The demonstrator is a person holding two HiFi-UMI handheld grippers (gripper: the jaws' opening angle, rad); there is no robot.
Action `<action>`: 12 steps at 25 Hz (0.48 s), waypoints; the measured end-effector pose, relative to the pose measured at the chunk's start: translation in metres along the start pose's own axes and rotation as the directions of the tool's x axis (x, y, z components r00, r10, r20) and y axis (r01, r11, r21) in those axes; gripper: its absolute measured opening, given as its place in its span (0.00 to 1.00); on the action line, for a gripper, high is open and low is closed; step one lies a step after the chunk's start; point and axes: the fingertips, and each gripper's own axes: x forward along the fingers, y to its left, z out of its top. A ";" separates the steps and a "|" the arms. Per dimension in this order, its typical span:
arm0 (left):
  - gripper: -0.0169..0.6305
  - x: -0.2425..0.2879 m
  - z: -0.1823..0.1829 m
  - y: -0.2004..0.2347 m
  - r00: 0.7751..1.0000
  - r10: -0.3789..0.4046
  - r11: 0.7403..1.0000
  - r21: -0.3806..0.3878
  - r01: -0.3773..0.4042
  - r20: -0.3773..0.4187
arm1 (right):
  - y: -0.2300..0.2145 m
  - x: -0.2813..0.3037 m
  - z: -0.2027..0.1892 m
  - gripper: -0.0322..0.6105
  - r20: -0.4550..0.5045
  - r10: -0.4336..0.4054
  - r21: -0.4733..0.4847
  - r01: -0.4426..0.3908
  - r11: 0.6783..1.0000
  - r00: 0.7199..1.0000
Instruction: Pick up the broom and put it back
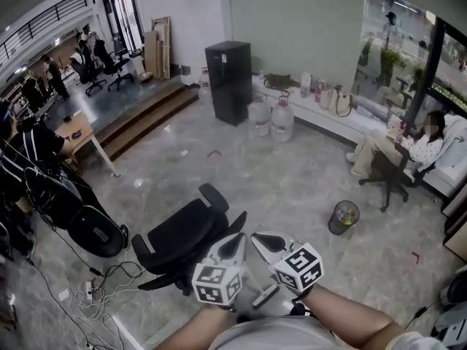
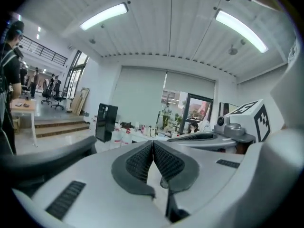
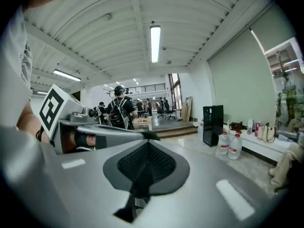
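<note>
No broom shows in any view. Low in the head view, both grippers are held side by side close to the person's body, pointing out level across the room. My left gripper point(image 1: 237, 239) has its dark ribbed pads point(image 2: 142, 160) pressed together with nothing between them. My right gripper point(image 1: 260, 238) is shut too, its pads point(image 3: 156, 163) meeting in a point and empty. In the left gripper view the right gripper point(image 2: 237, 127) is beside it at the right. The right gripper view shows the left gripper point(image 3: 90, 127) at its left.
A black office chair point(image 1: 186, 235) stands on the grey floor just beyond the grippers. A small bin point(image 1: 343, 217) is to the right, a black cabinet point(image 1: 228, 81) and water jugs point(image 1: 271, 119) farther off. A person sits at right point(image 1: 408, 148). Cables point(image 1: 95, 290) lie at the left.
</note>
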 end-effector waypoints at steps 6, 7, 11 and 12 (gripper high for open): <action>0.04 0.009 0.046 -0.023 0.997 0.015 0.999 0.043 -0.018 0.073 | -0.012 -0.031 0.050 0.05 0.072 0.001 -0.035 0.002 0.999 0.997; 0.04 0.011 0.049 -0.026 0.997 0.016 0.999 0.045 -0.020 0.078 | -0.014 -0.034 0.054 0.05 0.077 0.003 -0.039 0.000 0.999 0.997; 0.04 0.018 0.052 -0.032 0.997 0.027 0.998 0.050 -0.031 0.077 | -0.021 -0.041 0.057 0.05 0.080 0.011 -0.037 -0.009 0.999 0.997; 0.04 0.018 0.052 -0.033 0.997 0.032 0.998 0.050 -0.036 0.076 | -0.021 -0.042 0.058 0.05 0.078 0.014 -0.040 -0.011 0.999 0.997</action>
